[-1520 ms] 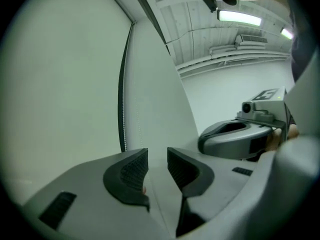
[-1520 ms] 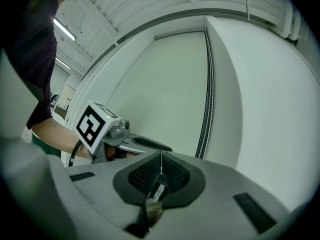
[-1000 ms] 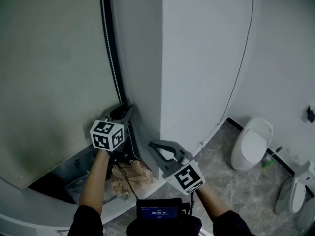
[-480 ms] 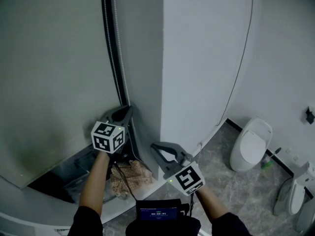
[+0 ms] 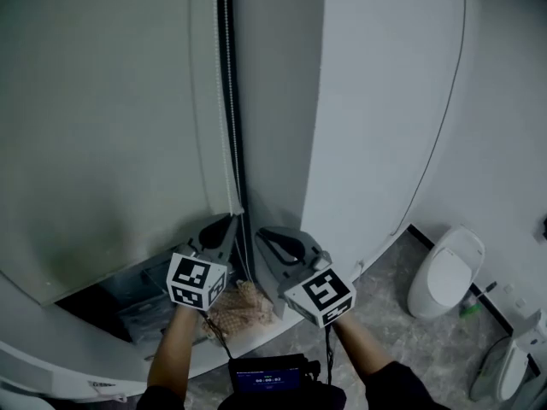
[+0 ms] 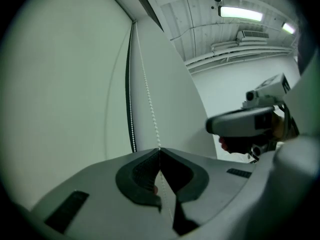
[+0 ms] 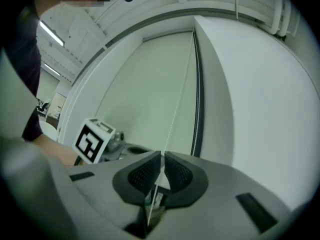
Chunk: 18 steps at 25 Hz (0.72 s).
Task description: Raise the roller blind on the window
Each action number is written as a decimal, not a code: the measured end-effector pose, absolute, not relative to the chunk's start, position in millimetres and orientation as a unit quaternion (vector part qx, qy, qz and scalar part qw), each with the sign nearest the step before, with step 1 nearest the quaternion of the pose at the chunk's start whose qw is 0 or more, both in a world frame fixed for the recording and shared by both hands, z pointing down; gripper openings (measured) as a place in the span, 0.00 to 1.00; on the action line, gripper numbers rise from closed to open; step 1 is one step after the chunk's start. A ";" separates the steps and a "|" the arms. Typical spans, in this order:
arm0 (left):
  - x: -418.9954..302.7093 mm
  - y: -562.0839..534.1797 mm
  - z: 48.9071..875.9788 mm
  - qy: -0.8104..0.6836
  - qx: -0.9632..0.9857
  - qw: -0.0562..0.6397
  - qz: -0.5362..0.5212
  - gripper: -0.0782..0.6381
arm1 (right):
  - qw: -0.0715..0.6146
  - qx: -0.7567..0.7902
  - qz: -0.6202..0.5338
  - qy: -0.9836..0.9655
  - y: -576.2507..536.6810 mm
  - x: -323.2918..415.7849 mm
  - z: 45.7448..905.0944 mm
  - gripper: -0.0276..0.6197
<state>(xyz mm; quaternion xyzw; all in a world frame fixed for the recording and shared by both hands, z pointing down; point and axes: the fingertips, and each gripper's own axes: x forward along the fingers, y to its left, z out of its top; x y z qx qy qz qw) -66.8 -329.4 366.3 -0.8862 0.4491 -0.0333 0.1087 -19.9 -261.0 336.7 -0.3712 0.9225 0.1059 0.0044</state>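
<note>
Left gripper (image 5: 220, 229): jaws are brought together on the bead chain (image 5: 229, 126), which enters at the jaw tips and rises straight above them; the left gripper view confirms the pads (image 6: 142, 171) meeting on the chain (image 6: 148, 99) with no gap visible. Right gripper (image 5: 273, 236): positioned just beside the left gripper at about the same height, jaws narrowed to a thin slit; the right gripper view shows a strand of the chain (image 7: 177, 104) running through that slit (image 7: 161, 156) and out below the jaws. The roller blind (image 5: 111, 143) hangs above and to the left of both grippers, with its lower edge just left of the left gripper. A dark window frame strip (image 5: 227, 75) runs up directly above the jaws, beside the chain. A white wall (image 5: 376, 101) stands right of the right gripper. A toilet (image 5: 444, 267) sits well apart to the right, on the floor.
</note>
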 end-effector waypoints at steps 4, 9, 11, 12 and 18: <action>-85.3 -307.7 365.2 0.468 -0.876 0.115 -0.029 0.13 | 0.034 -0.344 0.118 0.931 -278.1 -55.4 282.5 0.08; -100.2 -292.8 372.8 0.482 -0.867 0.117 -0.040 0.13 | 0.021 -0.306 0.122 0.944 -289.9 -95.4 241.4 0.18; -103.1 -289.7 373.1 0.486 -0.866 0.114 -0.038 0.13 | 0.010 -0.306 0.126 0.944 -291.4 -103.0 238.3 0.18; -103.8 -288.9 372.7 0.488 -0.865 0.113 -0.038 0.13 | 0.008 -0.308 0.127 0.943 -291.6 -104.2 238.0 0.18; -104.0 -289.0 377.3 0.488 -0.865 0.110 -0.040 0.13 | 0.000 -0.320 0.135 0.938 -292.5 -103.1 244.2 0.07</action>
